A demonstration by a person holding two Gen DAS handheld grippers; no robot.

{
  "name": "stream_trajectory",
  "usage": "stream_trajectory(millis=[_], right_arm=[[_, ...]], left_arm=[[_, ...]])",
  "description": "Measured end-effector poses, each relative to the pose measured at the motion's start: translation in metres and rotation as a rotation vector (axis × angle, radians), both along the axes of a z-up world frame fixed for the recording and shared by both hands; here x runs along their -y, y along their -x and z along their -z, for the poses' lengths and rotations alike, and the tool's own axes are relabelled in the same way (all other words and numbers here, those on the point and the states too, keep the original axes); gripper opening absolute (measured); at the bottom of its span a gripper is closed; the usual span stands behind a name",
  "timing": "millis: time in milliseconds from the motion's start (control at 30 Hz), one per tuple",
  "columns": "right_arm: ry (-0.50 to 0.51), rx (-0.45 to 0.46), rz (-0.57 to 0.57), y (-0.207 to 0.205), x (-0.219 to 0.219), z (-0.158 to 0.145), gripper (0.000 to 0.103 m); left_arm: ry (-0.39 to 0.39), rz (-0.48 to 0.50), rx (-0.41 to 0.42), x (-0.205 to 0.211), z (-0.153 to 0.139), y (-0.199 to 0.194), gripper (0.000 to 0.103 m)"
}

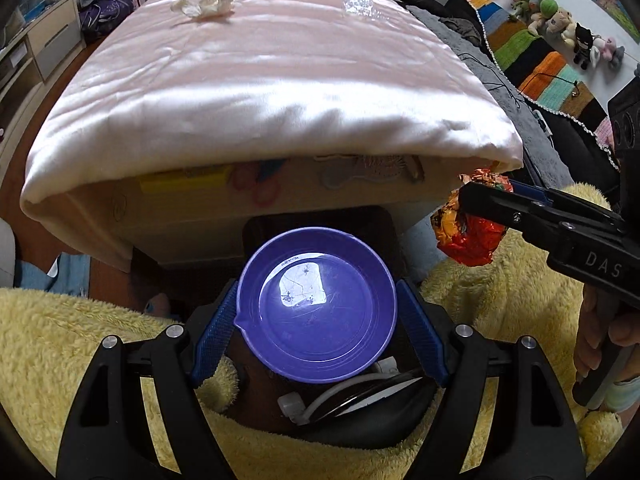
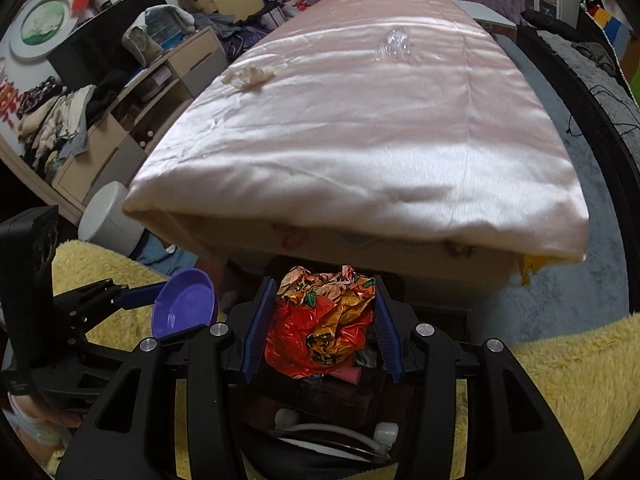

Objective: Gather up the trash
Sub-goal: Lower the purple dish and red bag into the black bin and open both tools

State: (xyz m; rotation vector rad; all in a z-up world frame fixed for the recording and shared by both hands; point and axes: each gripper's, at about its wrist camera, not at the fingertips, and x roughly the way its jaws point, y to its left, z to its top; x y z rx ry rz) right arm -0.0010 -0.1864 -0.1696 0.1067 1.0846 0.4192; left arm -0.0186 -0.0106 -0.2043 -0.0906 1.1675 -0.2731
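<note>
My left gripper is shut on a purple plastic dish, its blue pads pressing the rim on both sides; the dish also shows at lower left in the right wrist view. My right gripper is shut on a crumpled red and orange foil wrapper, seen from the side as the wrapper in the left wrist view. Both hang over a dark bin holding white cable and other items. A crumpled white tissue and clear plastic film lie far off on the pink bed cover.
A fluffy yellow blanket flanks the bin on both sides. Low cabinets with piled clothes stand left of the bed, and a white round container sits at its corner. Plush toys and a striped blanket line the right side.
</note>
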Motion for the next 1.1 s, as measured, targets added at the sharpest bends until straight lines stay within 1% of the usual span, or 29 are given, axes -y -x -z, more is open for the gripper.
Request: stream_trajectory(millis=[100,267,467,667,700,767,800,867,967,1100], right_arm=[[0.004,-0.038,0.009,0.0,-0.001,0.017,0.049],[0.016,-0.069,-0.013,0.003,-0.009,0.031,0.049],[0.02,-0.082,-0.012,0.0,-0.011,0.035,0.049],[0.009,-0.097,-0.012,-0.002,-0.013,0.034,0.053],[0.01,-0.098,-0.012,-0.002,-0.013,0.035,0.055],[0.008,-0.1,-0.009,-0.004,-0.014,0.035,0.063],[0.005,-0.1,-0.004,-0.003,-0.013,0.034,0.069],[0.0,-0.097,0.007,-0.004,-0.011,0.033,0.072],[-0.006,-0.095,0.024,-0.007,-0.007,0.031,0.077],[-0.009,-0.073,0.058,-0.012,0.002,0.021,0.088]], left_arm=[[0.011,0.005,-0.034,0.002,0.013,0.001,0.074],[0.012,0.015,-0.056,0.003,0.024,0.002,0.074],[-0.005,0.007,-0.076,0.004,0.031,0.0,0.074],[0.001,0.021,-0.098,0.003,0.036,-0.002,0.074],[0.0,0.022,-0.099,0.003,0.036,-0.002,0.074],[-0.001,0.021,-0.099,0.003,0.036,-0.002,0.077],[-0.001,0.02,-0.099,0.004,0.035,-0.003,0.079],[-0.002,0.016,-0.099,0.003,0.035,-0.003,0.086],[-0.001,0.016,-0.097,0.003,0.034,-0.003,0.092],[-0.018,0.008,-0.073,0.0,0.027,-0.005,0.095]])
